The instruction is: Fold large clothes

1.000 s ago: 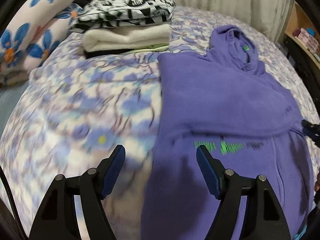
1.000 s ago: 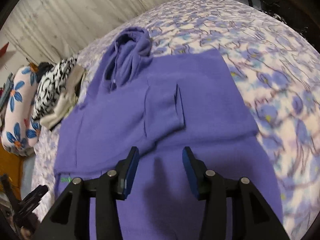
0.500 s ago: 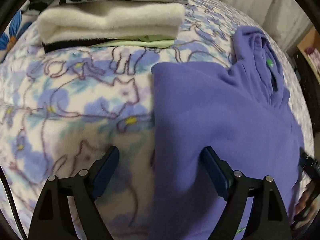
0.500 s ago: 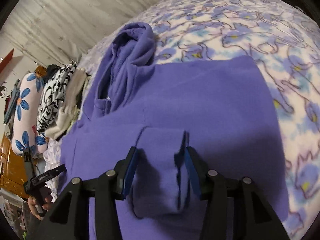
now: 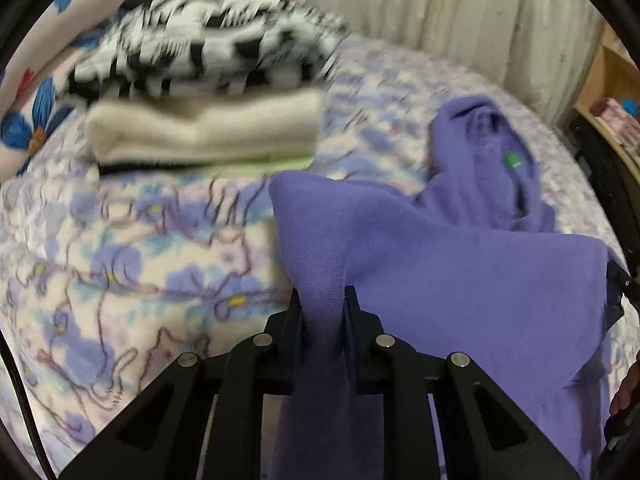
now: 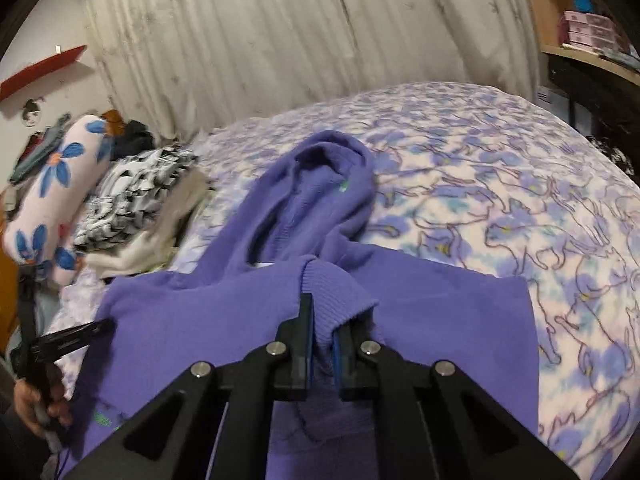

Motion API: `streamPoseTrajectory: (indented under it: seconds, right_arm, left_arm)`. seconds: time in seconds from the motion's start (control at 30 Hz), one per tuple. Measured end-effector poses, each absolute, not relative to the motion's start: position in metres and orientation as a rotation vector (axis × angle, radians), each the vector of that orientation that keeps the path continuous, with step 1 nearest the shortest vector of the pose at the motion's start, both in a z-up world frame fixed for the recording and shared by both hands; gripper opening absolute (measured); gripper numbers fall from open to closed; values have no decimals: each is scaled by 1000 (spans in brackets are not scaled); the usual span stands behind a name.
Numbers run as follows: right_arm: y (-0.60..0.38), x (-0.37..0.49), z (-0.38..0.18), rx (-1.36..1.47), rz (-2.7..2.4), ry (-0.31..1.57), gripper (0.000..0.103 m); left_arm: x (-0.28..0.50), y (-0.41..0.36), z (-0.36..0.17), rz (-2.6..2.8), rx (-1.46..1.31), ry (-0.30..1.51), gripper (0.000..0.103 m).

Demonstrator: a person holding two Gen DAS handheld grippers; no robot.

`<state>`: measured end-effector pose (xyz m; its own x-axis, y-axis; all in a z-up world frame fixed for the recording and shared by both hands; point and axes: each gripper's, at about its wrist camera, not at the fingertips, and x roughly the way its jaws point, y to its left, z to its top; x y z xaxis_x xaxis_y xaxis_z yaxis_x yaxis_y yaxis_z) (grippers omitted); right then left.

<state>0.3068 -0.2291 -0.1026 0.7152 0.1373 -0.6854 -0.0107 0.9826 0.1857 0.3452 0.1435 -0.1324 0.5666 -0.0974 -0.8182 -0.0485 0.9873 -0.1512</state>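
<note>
Folded stack (image 5: 204, 108) parked at bed's far left corner, out of working area. Purple hoodie (image 5: 472, 280) spread mid-bed (image 5: 120, 264), hood toward far edge. Left tool (image 5: 322, 300) closing on hoodie's left edge, cloth pinched. Right tool (image 6: 322, 320) clamped on ribbed cuff (image 6: 340, 292). Likely both lifting for next fold.

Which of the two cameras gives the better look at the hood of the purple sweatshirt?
The right wrist view: the hood lies near the middle, open toward the camera, with its inside showing. In the left wrist view the hood sits off to the right, seen more from the side and slightly blurred.
</note>
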Motion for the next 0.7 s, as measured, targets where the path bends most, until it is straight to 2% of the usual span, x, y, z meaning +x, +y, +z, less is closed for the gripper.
streamPoseTrajectory:
  seconds: [0.03, 0.1, 0.17, 0.2, 0.3, 0.33, 0.47, 0.53, 0.7]
  right_arm:
    - [-229, 315, -117, 146, 48, 827, 8]
    - [-231, 323, -137, 137, 18, 941, 10]
    - [-238, 316, -137, 184, 21, 946, 12]
    - [-241, 308, -130, 207, 24, 920, 15]
    - [-239, 288, -110, 208, 28, 827, 29]
    - [-234, 284, -105, 200, 39, 805, 31]
    - [-199, 282, -94, 175, 135, 788, 31]
    - [-174, 286, -94, 161, 193, 793, 31]
    - [-134, 297, -114, 157, 272, 840, 31]
  left_arm:
    - [350, 148, -144, -18, -165, 1006, 20]
    - [349, 152, -152, -2, -182, 1016, 41]
    - [344, 161, -147, 63, -183, 1006, 57]
    - [343, 162, -143, 84, -179, 998, 59]
    - [333, 163, -124, 116, -137, 953, 59]
    - [327, 158, -115, 114, -110, 920, 59]
    - [311, 124, -96, 25, -70, 857, 59]
    - [308, 104, -95, -42, -120, 870, 55]
    - [317, 62, -125, -121, -171, 980, 55]
